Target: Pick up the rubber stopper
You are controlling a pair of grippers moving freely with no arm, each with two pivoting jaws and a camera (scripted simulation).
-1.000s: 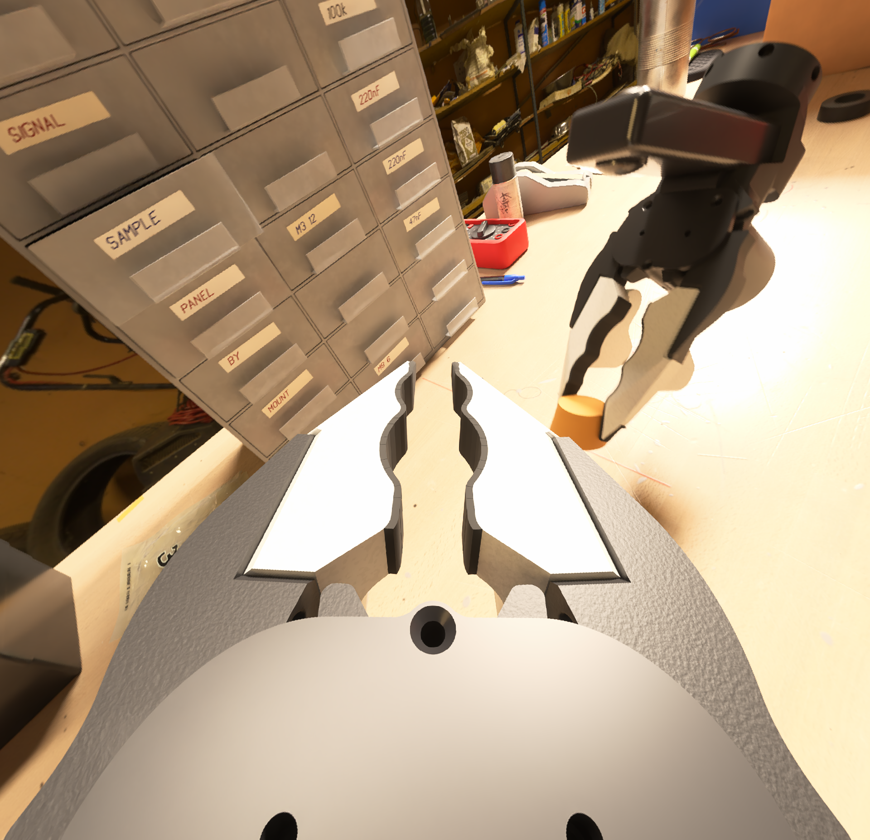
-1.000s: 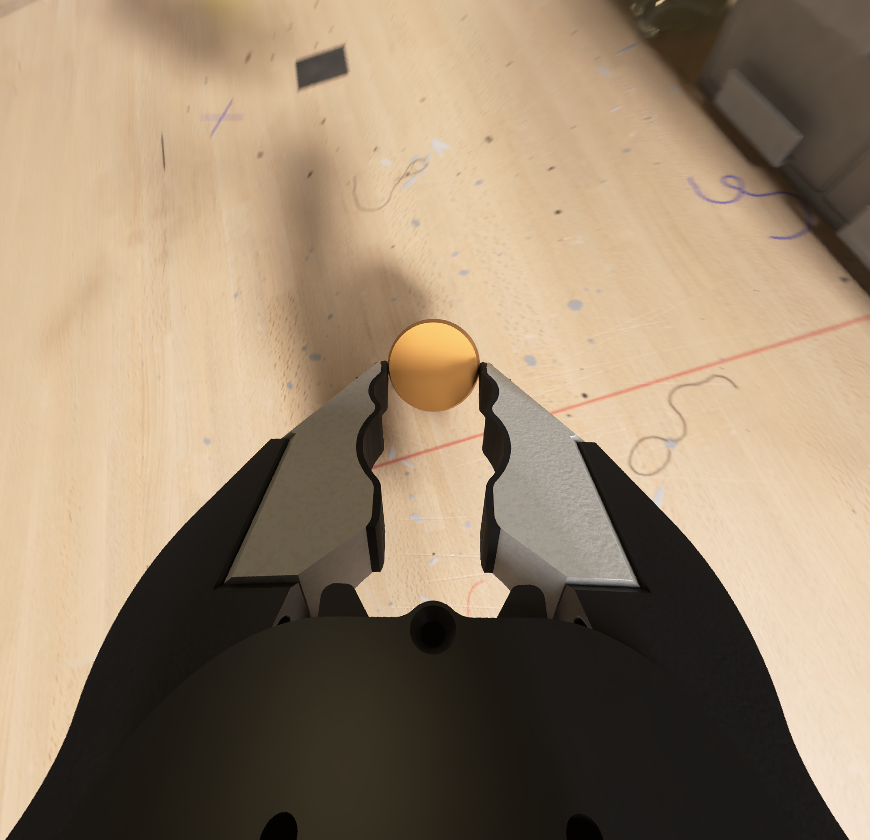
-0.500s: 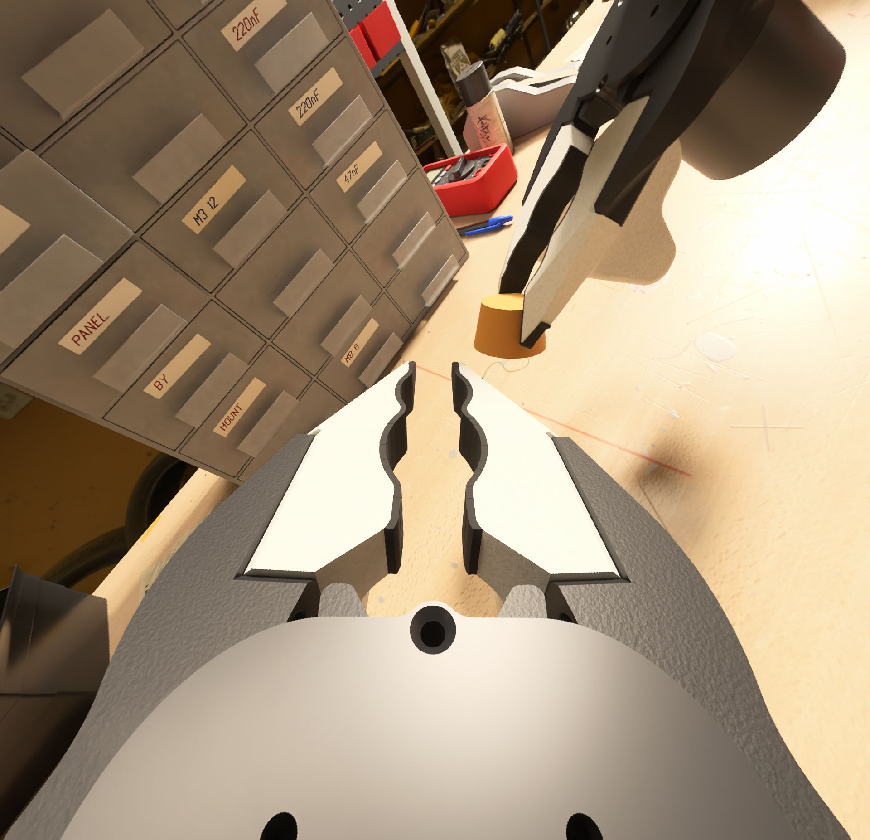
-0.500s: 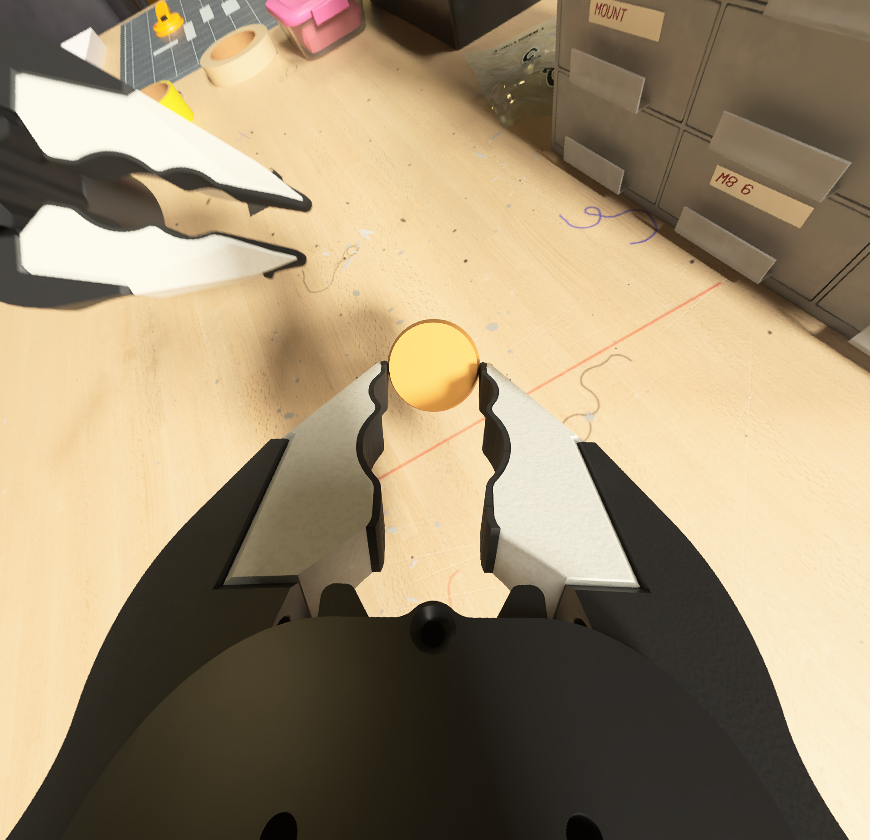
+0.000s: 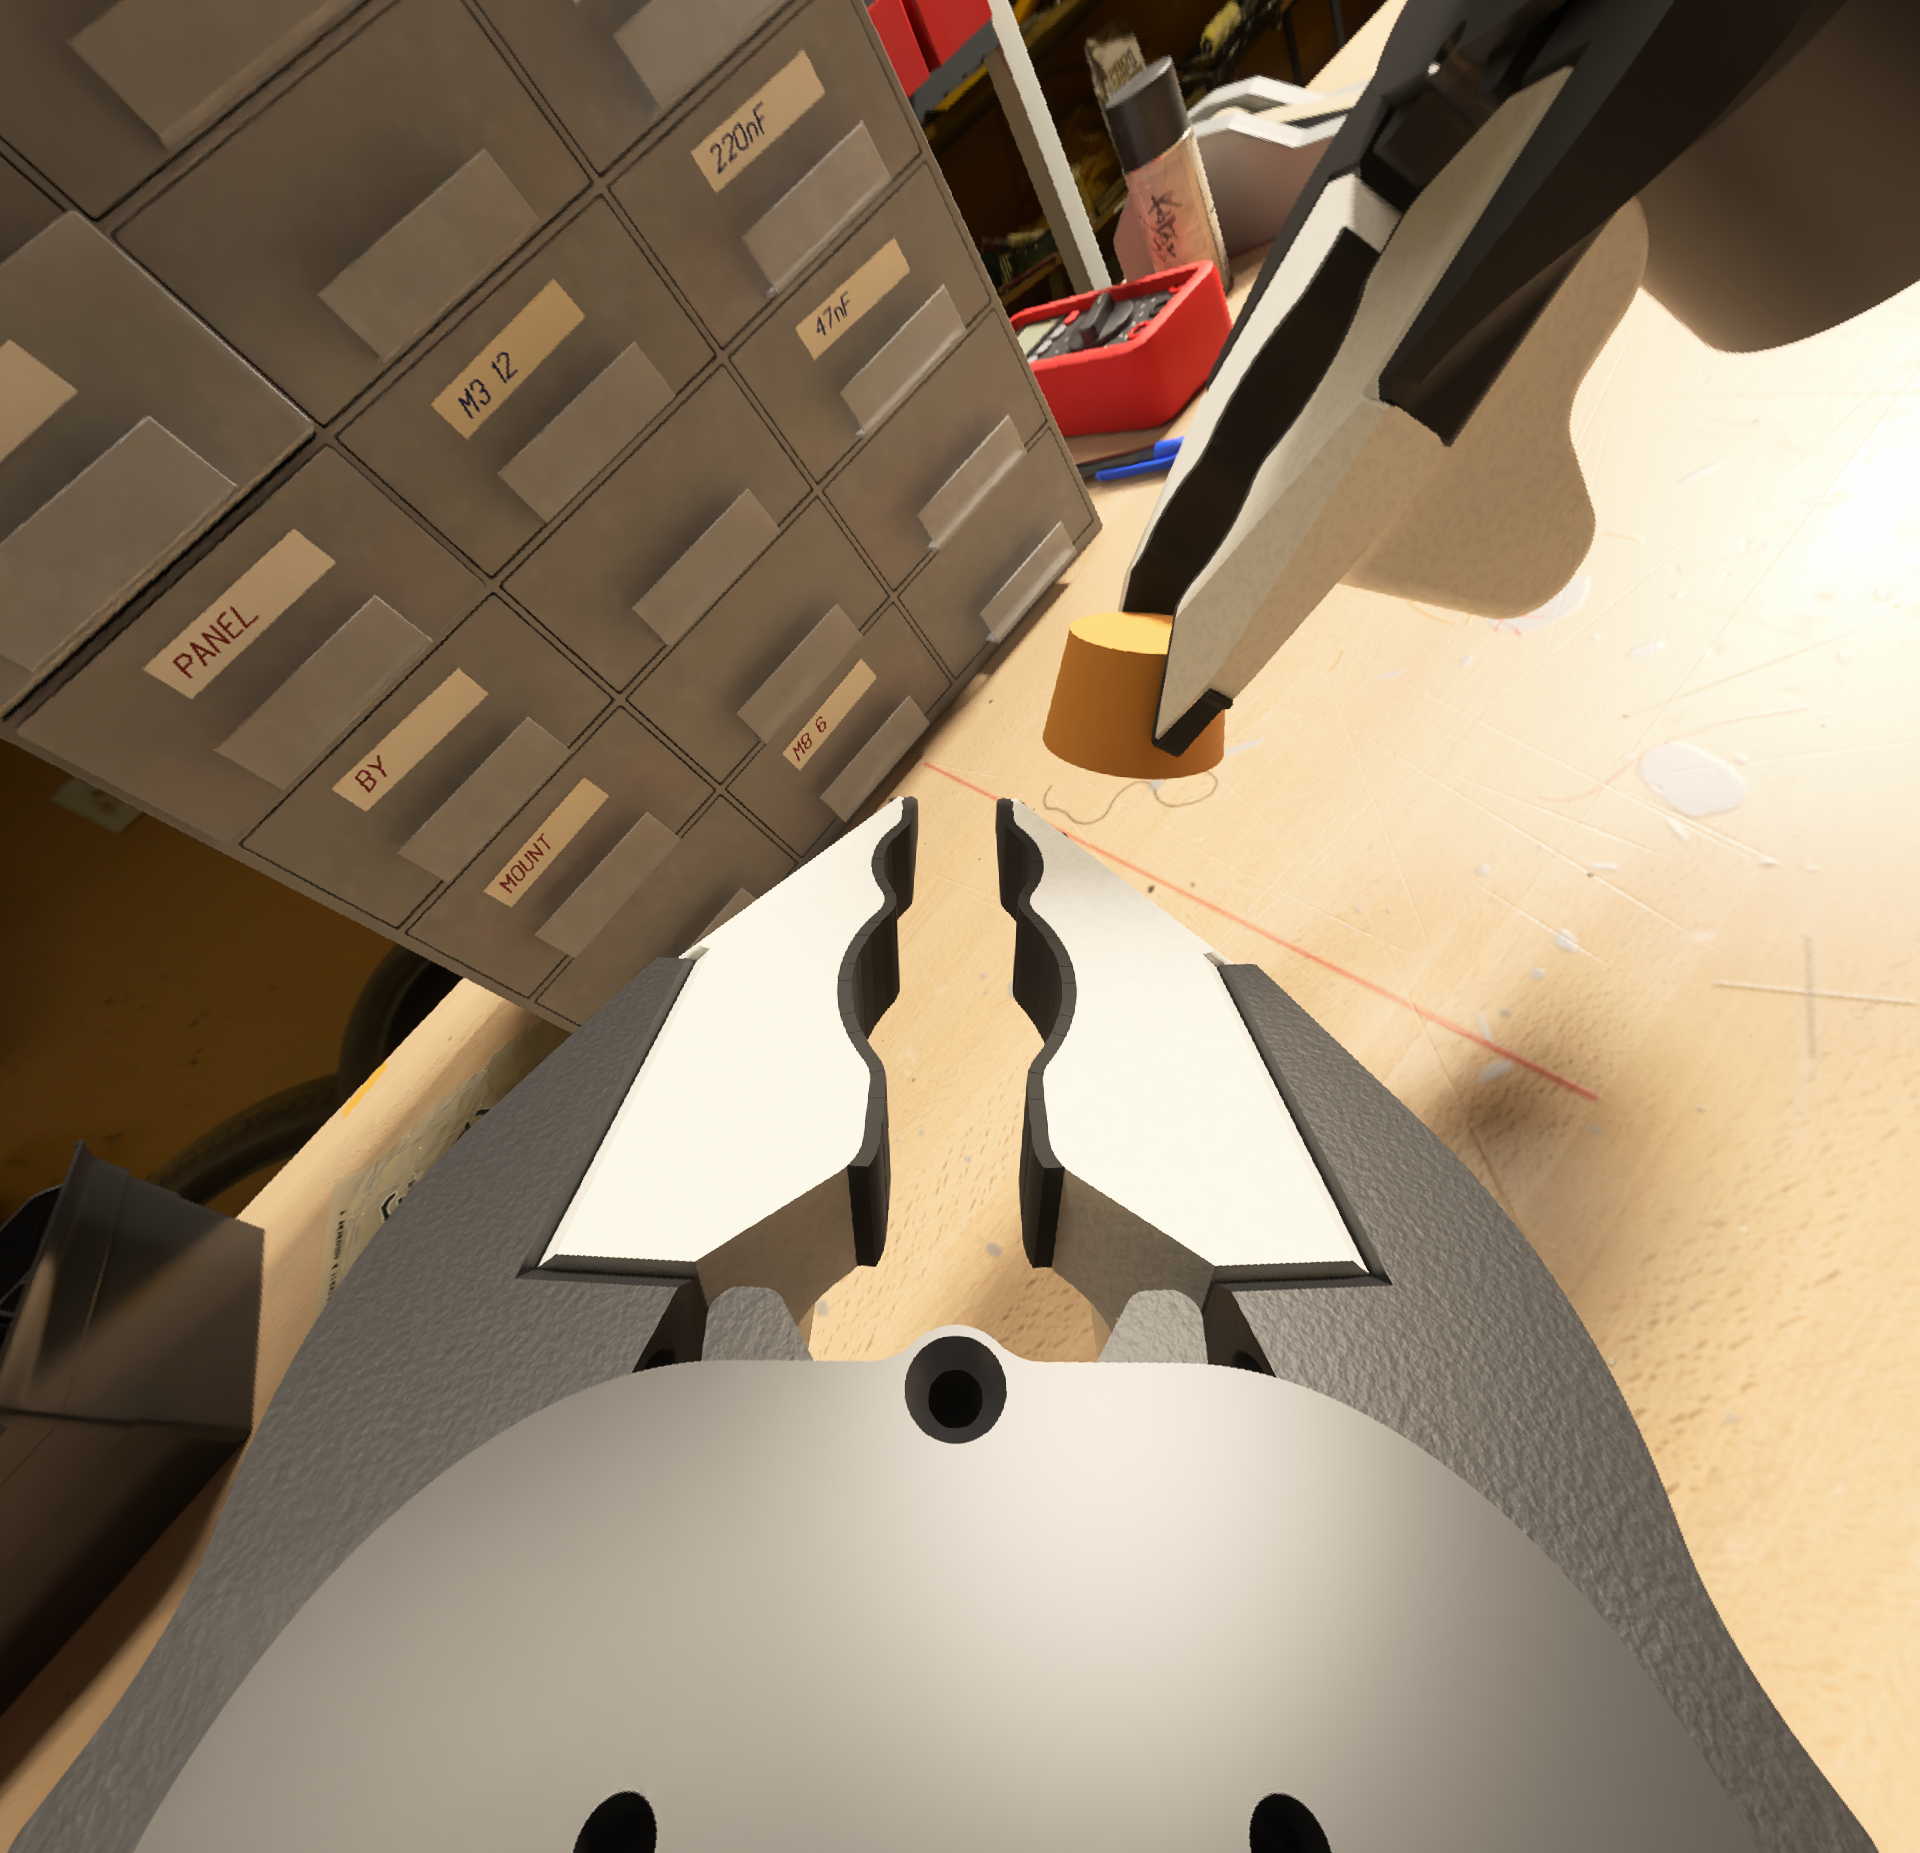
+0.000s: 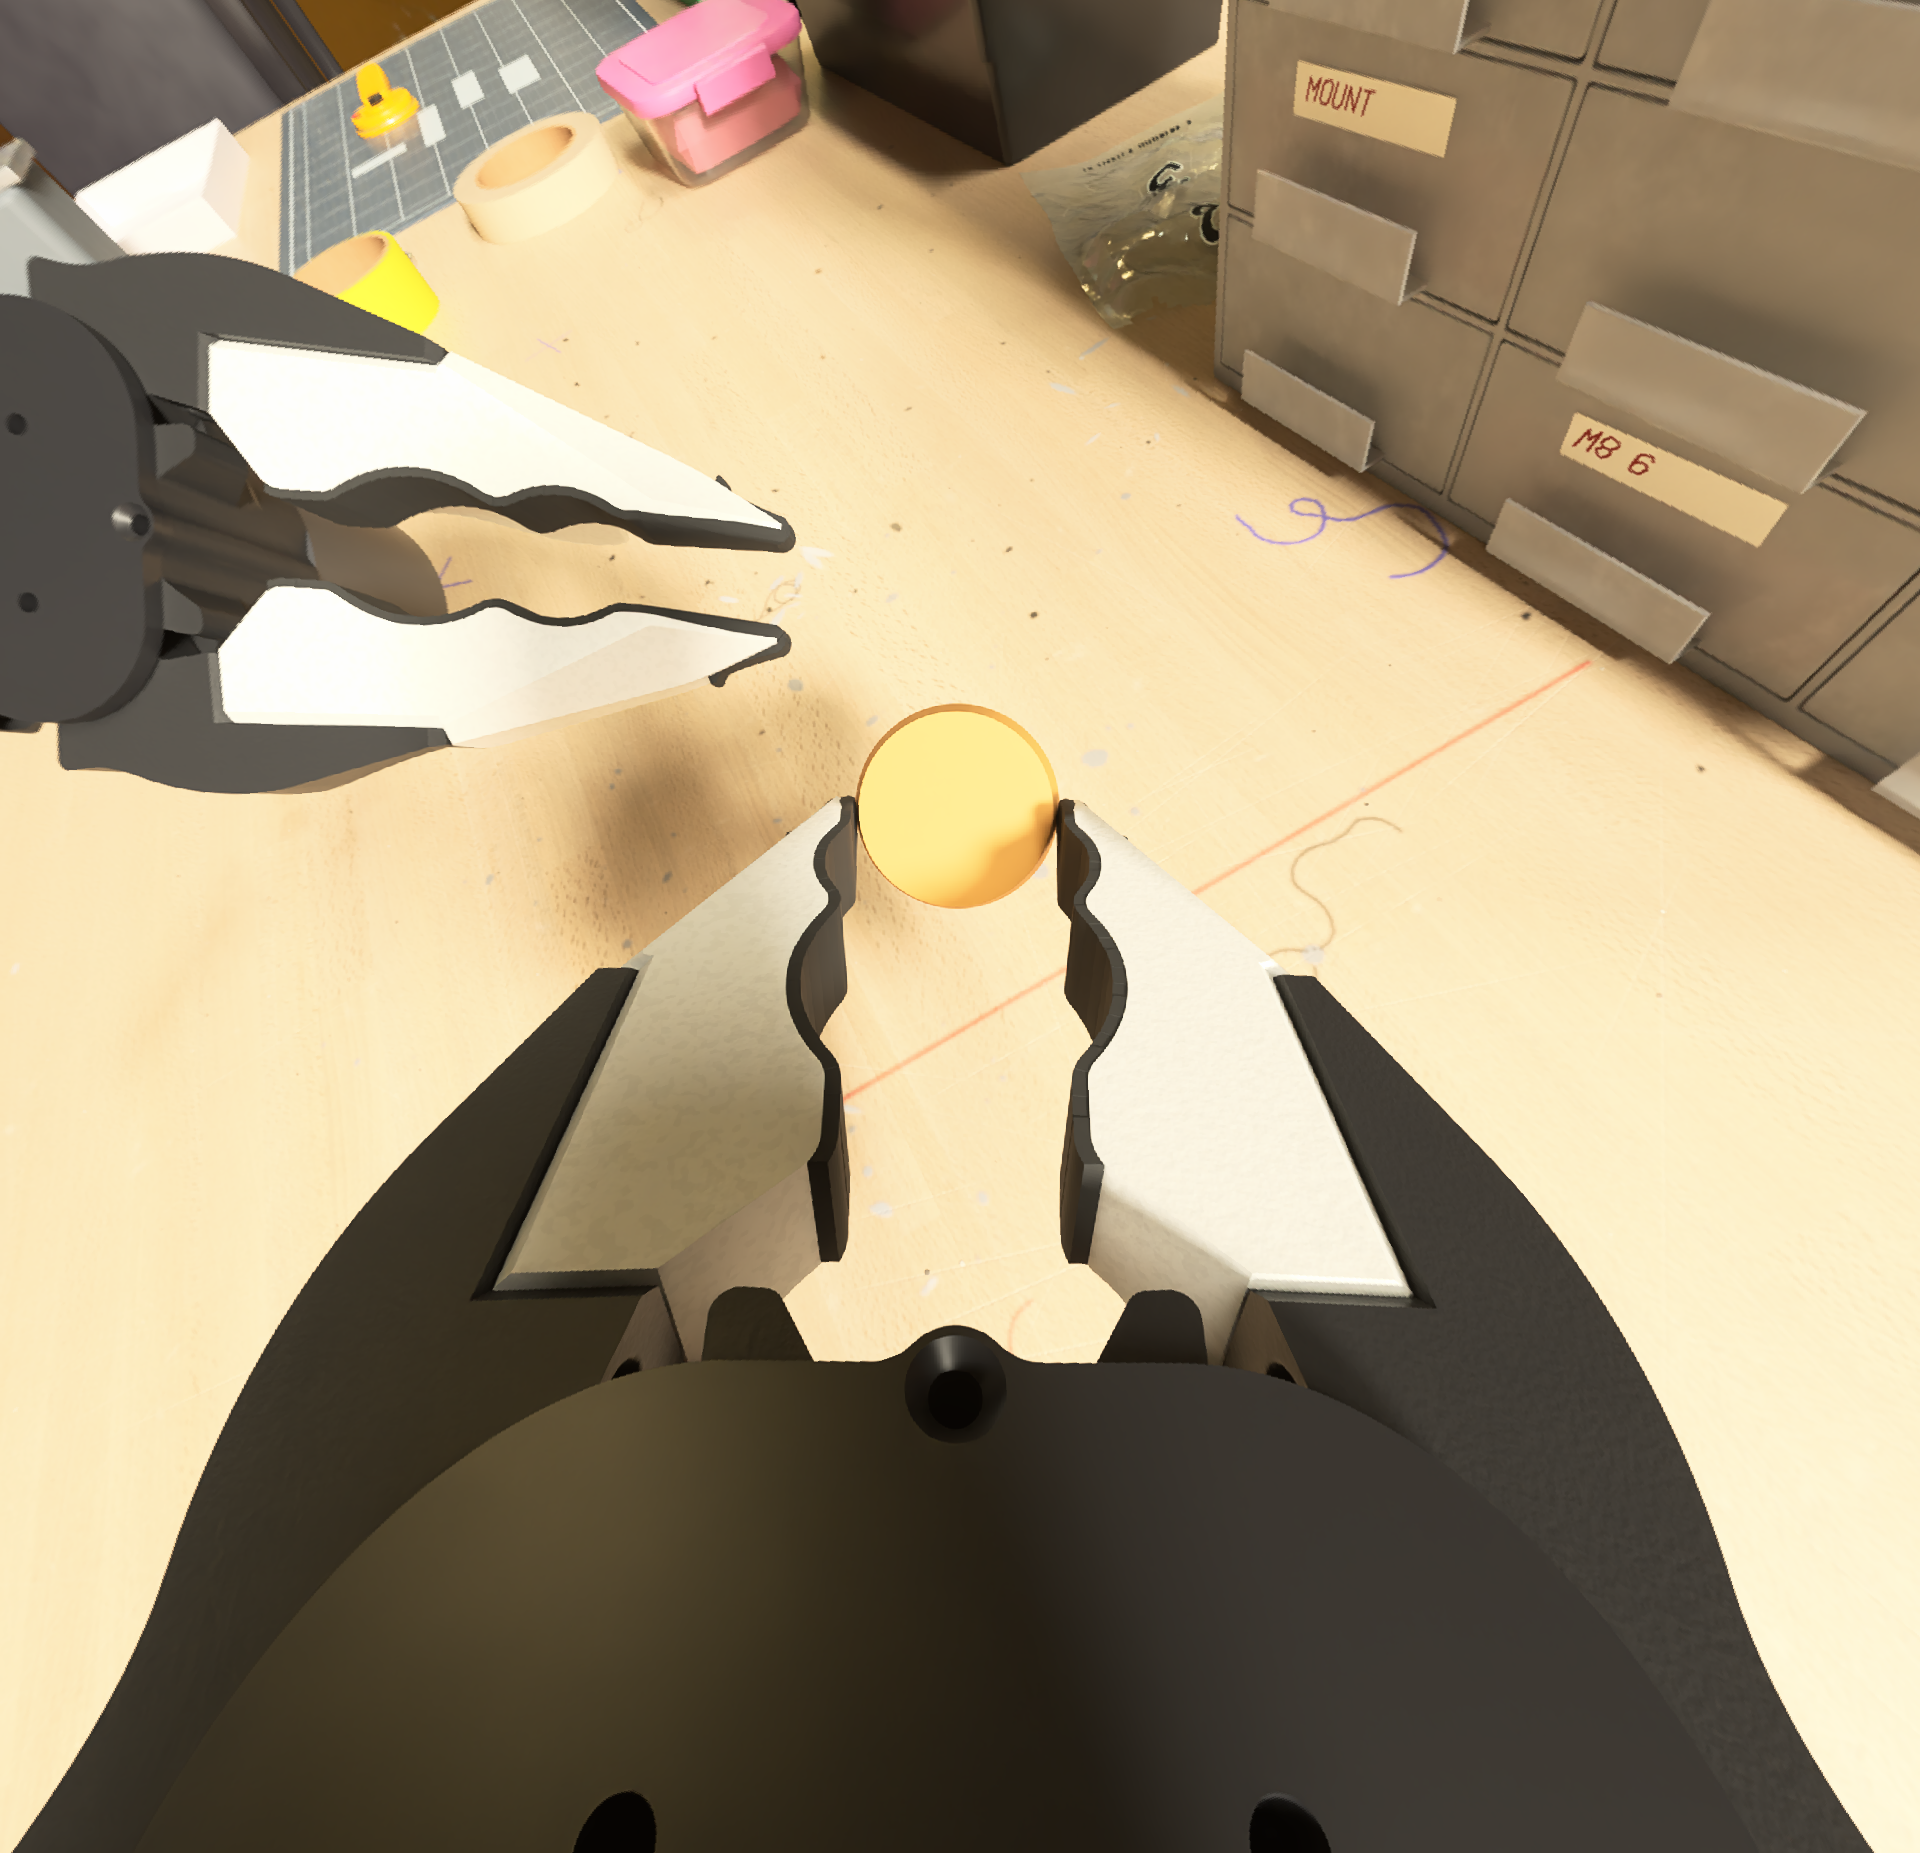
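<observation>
In the left wrist view, the left tongs (image 5: 956, 816) stand slightly open, with a narrow gap between the white fingers and nothing in it. They point along the wooden bench (image 5: 1558, 1284), beside a grey drawer cabinet (image 5: 499, 432) with paper labels. Ahead of them the rubber stopper (image 5: 1107, 697), an orange cone, is held by the right tongs (image 5: 1174, 681), which come down from the upper right. The stopper seems lifted a little above the bench, but this angle does not make it sure. Behind it are a red case (image 5: 1122, 359) and a blue pen (image 5: 1132, 463).

In the right wrist view, the right tongs (image 6: 956, 816) are closed on the rubber stopper (image 6: 956, 806): both fingertips touch its round sides, and the flat top faces the camera. The left tongs (image 6: 784, 588) come in from the left, near the stopper but apart from it. Farther away lie a roll of beige tape (image 6: 535, 177), a yellow roll (image 6: 374, 276), a pink-lidded box (image 6: 712, 78) and a clear plastic bag (image 6: 1143, 214) next to the cabinet (image 6: 1558, 276).
</observation>
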